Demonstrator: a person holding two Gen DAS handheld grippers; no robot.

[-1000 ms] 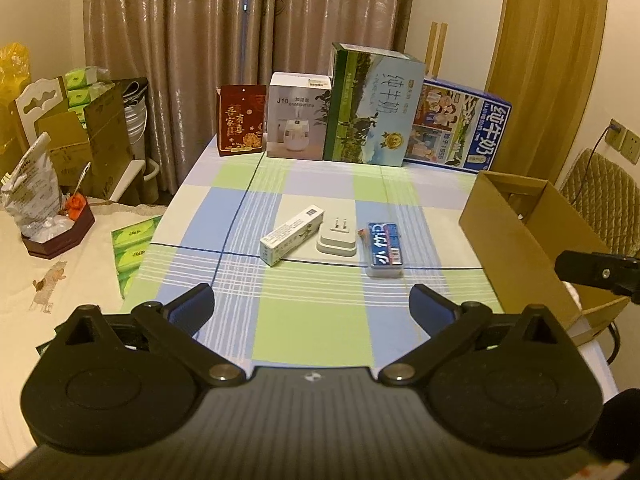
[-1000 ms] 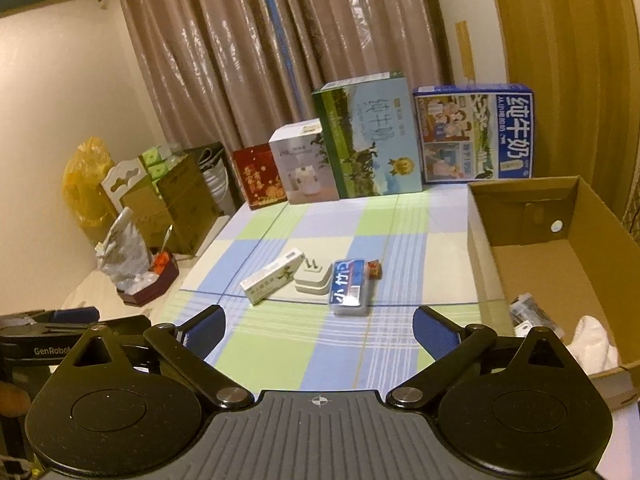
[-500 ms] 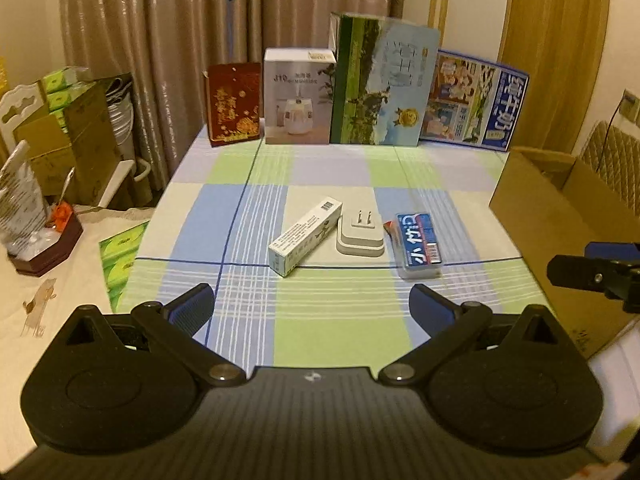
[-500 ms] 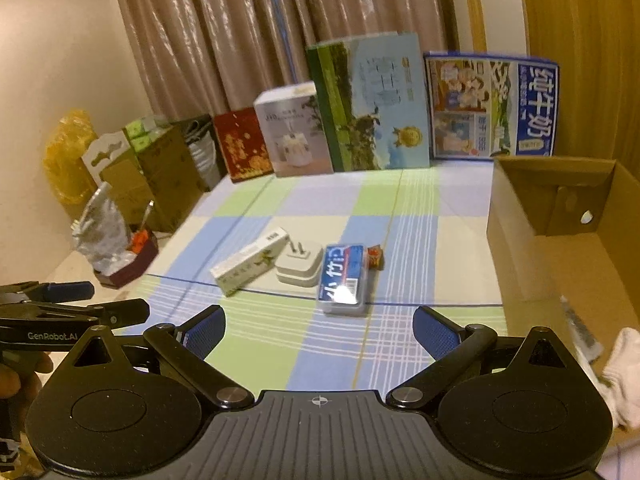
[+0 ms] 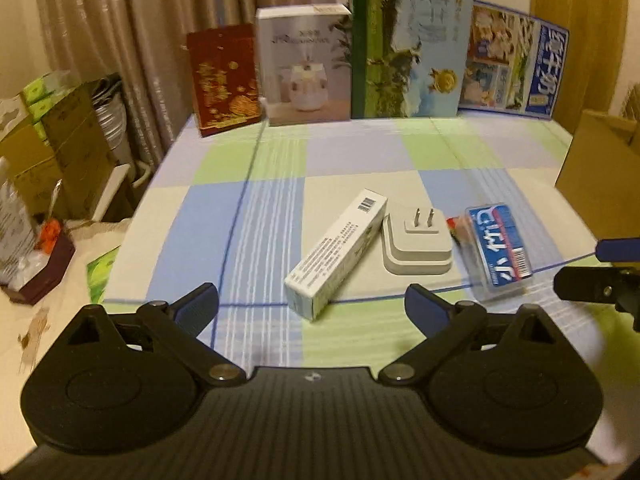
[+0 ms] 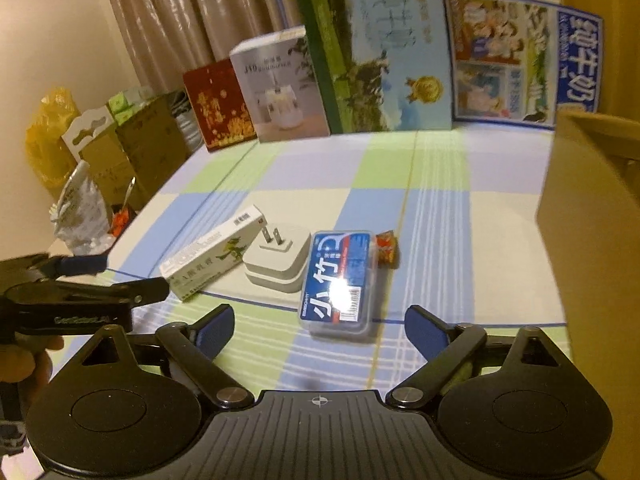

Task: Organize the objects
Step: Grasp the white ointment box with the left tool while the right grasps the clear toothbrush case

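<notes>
Two hand-held grippers hang over the checked tablecloth [image 5: 352, 156], side by side and both angled down at a little row of things in the middle of the table. The left gripper [image 5: 312, 307] has its blue-padded fingers spread wide, though they have just been narrowing a little, and nothing sits between them — the near end of the long white carton [image 5: 338, 254] lies on the cloth just ahead of the gap. The right gripper [image 6: 319, 327] is likewise spread with its jaws just drawn in slightly, empty, with the clear plastic case with the blue label [image 6: 340, 282] lying just ahead of it.

In the row, the carton lies slantwise on the left, the white plug adapter [image 6: 278, 262] rests prongs-up beside it, then comes the case, and a small red-wrapped sweet [image 6: 387, 249] sits close against the case's far right corner.

The one open container is the brown cardboard box [image 6: 588, 216] at the right edge of the table; only its outer wall shows, so what it holds I cannot tell. Along the far edge stand four closed printed boxes [image 5: 408, 40], upright against the curtain [image 5: 132, 20].
</notes>
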